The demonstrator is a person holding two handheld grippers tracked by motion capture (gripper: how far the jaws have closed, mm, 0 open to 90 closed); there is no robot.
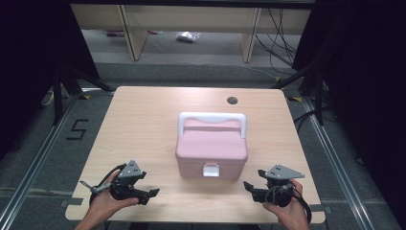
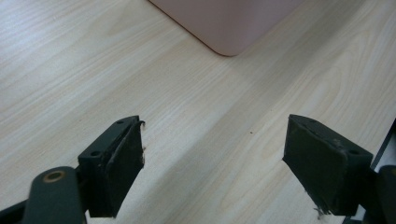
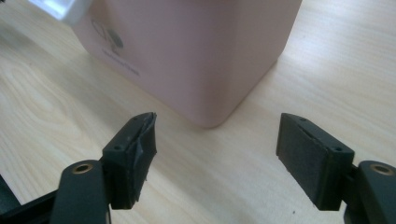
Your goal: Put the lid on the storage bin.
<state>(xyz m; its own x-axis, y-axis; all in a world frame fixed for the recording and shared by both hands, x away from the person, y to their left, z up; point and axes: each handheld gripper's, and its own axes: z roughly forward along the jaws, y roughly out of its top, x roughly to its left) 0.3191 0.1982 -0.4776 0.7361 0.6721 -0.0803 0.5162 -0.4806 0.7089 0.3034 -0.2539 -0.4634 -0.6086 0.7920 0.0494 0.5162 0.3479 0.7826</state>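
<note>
the pink box [image 1: 211, 152] sits mid-table [image 1: 143, 124], so it's the one thing in your way. you've got bare wood left, right and behind it, plus the near strip. both grippers, left [image 1: 149, 195] and right [image 1: 250, 188], have open tabletop up to the box's near corners.

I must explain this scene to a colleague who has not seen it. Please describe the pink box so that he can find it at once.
Start from the light wooden table. Near its middle stands the pink box, a closed rounded case, with the left gripper and the right gripper near its front corners, apart from it. A white carrying handle folded back over the lid and a white latch on the front wall set it apart.
</note>
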